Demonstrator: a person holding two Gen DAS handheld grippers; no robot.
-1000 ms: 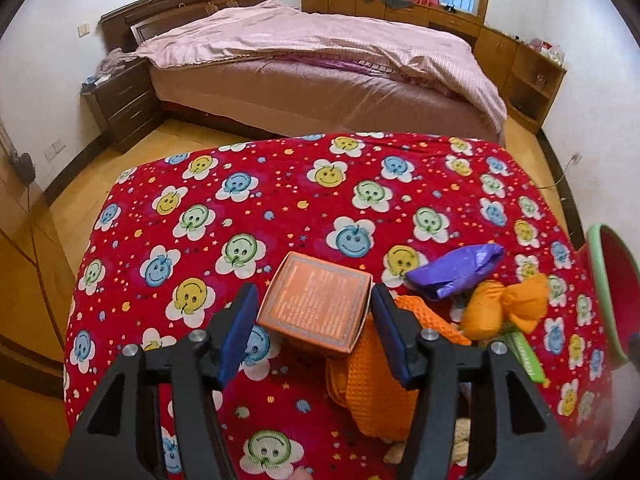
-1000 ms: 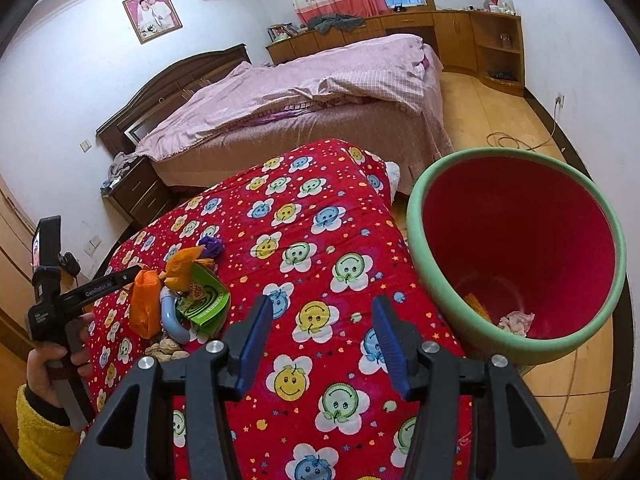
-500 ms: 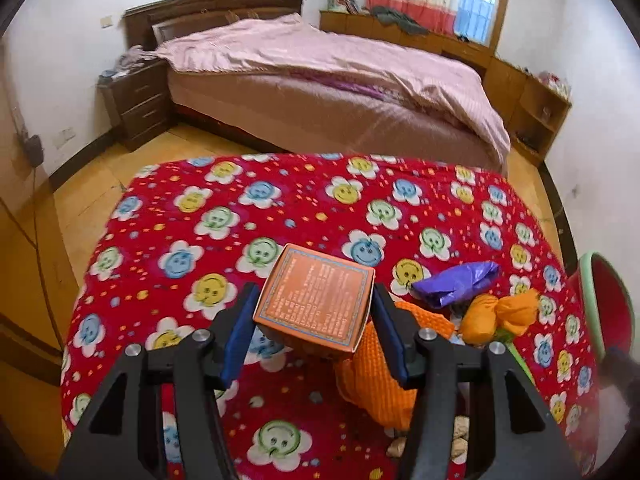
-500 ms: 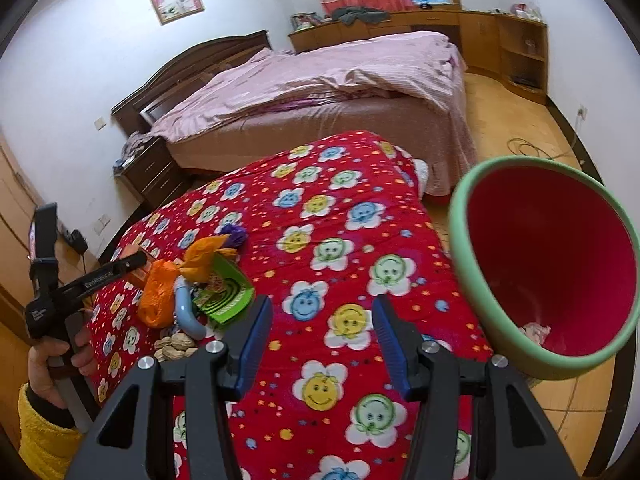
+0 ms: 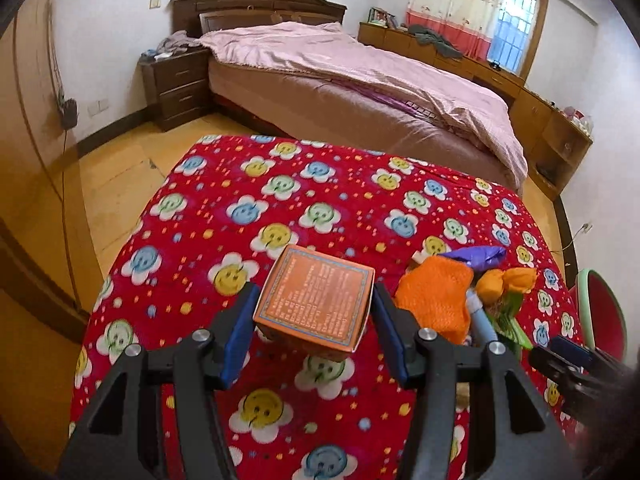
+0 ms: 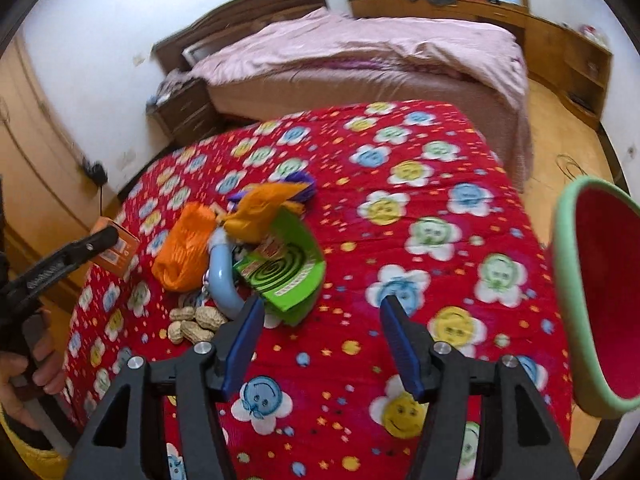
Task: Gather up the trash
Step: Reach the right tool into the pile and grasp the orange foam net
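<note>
My left gripper (image 5: pixel 314 330) is shut on an orange box (image 5: pixel 316 300), held just above the red flower-print cloth (image 5: pixel 280 208). From the right wrist view the same box (image 6: pixel 118 248) shows at the far left in that gripper (image 6: pixel 80 246). Right of it lies a trash pile: an orange net bag (image 5: pixel 436 300), an orange wrapper (image 6: pixel 260 208), a purple bag (image 5: pixel 476 256), a green coil box (image 6: pixel 284 268), a blue curved tube (image 6: pixel 222 276) and peanuts (image 6: pixel 192 322). My right gripper (image 6: pixel 320 332) hovers over the cloth just right of the green box. Its jaws are opening with nothing between them.
A bin with a green rim (image 6: pixel 564 280) and red inside stands off the table's right edge. A bed with a pink quilt (image 5: pixel 360 64) lies behind, with a nightstand (image 5: pixel 176 84) to its left. A hand (image 6: pixel 24 372) holds the left tool.
The left gripper has shifted across the table with the orange box in its grip. The right gripper swung left toward the trash pile, the bin slid to the frame's right edge, and its jaws widened.
</note>
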